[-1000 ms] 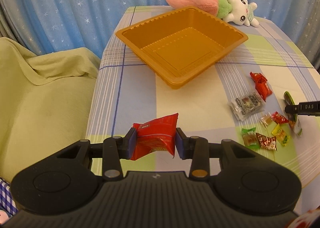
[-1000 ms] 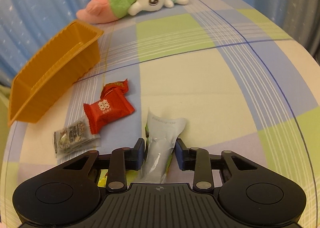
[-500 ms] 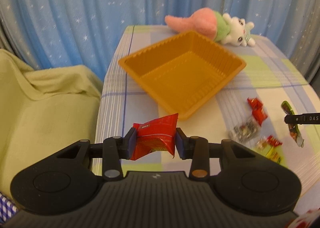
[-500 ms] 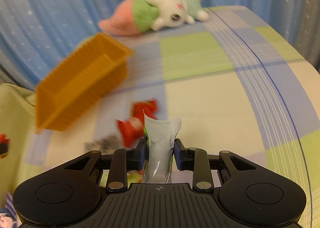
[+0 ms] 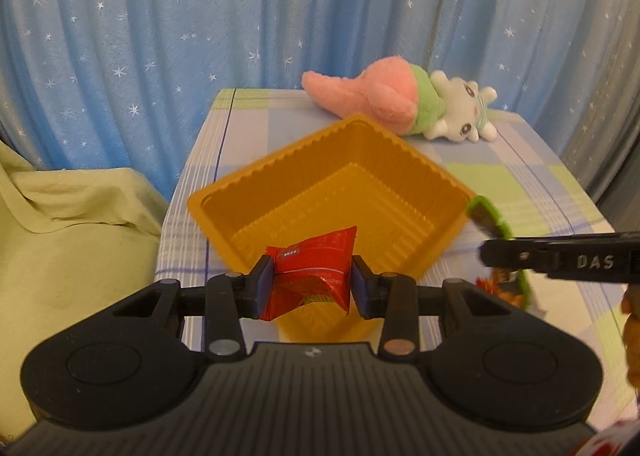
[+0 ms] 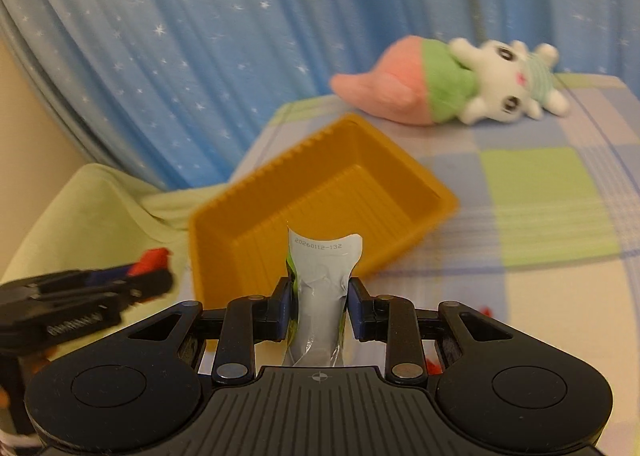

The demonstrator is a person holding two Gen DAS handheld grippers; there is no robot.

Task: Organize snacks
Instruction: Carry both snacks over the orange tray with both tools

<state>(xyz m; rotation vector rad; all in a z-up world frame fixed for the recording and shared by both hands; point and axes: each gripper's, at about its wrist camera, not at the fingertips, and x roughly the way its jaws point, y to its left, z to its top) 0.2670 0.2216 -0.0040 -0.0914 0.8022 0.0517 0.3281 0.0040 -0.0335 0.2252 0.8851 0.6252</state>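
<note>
An empty orange plastic tray sits on the checked tablecloth. My left gripper is shut on a red snack packet, held above the tray's near corner. My right gripper is shut on a long silver and green snack packet, raised before the tray's near wall. In the left wrist view the right gripper comes in from the right with the green packet beside the tray's right corner. In the right wrist view the left gripper shows blurred at the left with its red packet.
A pink, green and white plush toy lies behind the tray at the table's far edge. Blue starred curtain hangs behind. A pale green cloth covers something left of the table. A few small snacks lie by the tray's right.
Both grippers rose and moved toward the orange tray with their packets still held. The right one swung left, so the loose snacks on the table dropped out of its view.
</note>
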